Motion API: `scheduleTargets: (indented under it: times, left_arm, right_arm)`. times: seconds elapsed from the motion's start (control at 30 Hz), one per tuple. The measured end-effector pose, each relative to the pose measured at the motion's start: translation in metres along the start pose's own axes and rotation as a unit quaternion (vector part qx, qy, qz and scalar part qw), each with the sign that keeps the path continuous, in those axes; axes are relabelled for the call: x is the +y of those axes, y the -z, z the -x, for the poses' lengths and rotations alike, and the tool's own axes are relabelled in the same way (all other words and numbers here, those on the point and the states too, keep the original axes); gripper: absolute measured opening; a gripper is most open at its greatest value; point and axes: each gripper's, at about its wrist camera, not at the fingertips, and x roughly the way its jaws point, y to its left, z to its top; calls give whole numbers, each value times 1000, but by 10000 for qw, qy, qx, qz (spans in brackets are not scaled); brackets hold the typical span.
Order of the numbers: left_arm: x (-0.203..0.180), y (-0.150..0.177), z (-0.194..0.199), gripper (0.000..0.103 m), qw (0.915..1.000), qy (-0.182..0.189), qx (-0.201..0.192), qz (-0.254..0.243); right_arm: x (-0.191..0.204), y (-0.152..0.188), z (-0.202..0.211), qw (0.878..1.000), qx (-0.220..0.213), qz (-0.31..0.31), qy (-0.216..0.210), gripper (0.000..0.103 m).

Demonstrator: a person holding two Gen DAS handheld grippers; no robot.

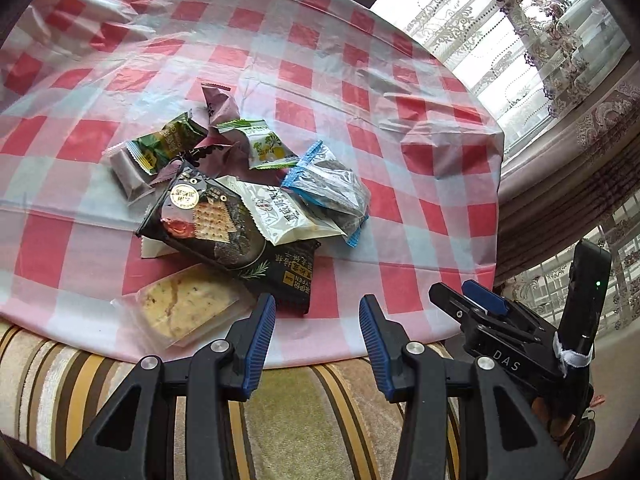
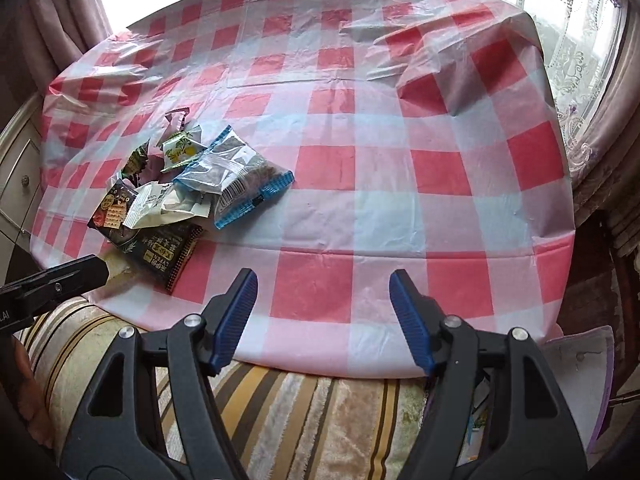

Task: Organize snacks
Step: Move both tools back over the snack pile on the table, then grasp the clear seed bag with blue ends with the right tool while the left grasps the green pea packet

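Observation:
A pile of snack packets lies on the red-and-white checked tablecloth (image 1: 360,80). It holds a black cracker packet (image 1: 224,232), a white packet (image 1: 276,212), a blue-edged clear packet (image 1: 332,188), a green-and-white packet (image 1: 264,144), a dark green packet (image 1: 168,140), purple wrappers (image 1: 220,104) and a clear-wrapped cake slice (image 1: 188,308). My left gripper (image 1: 318,340) is open and empty, just short of the black packet's near end. My right gripper (image 2: 324,316) is open and empty over the table's near edge, right of the pile (image 2: 188,184); it also shows in the left wrist view (image 1: 480,304).
A striped cushion (image 1: 304,420) lies below the table's near edge. Lace curtains and windows (image 1: 540,40) stand behind and to the right. A cabinet with a drawer (image 2: 20,176) stands to the left. The cloth is creased and raised at the far right (image 2: 440,60).

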Motion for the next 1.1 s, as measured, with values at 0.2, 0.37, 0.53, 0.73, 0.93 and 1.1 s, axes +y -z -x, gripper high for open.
scheduleTargets:
  times: [0.2,0.37,0.53,0.73,0.93,1.1]
  left_arm:
    - [25,-7,15,45,9992,-187,-267,245]
    - [48,-16,20,45,9976,-339,-375,475]
    - [69,-24,22,45,9959,-498,-468,596]
    - [88,-36,22,46,9937,-690,-572,666]
    - [104,-50,17,55,9923,-832,-577,707]
    - [114,-68,3,59,9925,-1035,-460,453]
  right_arm:
    - [25,-26,-11,9992,-134,354,-146,77]
    - [42,-40,-25,9976,-94,659,-186,77]
    - [52,-50,-42,9960,10,875,-175,77]
    - [63,-58,-66,9922,205,1220,-143,78]
    - [62,-67,-90,9915,426,1220,-130,78]
    - [60,-75,-100,9925,477,1096,-242,78]
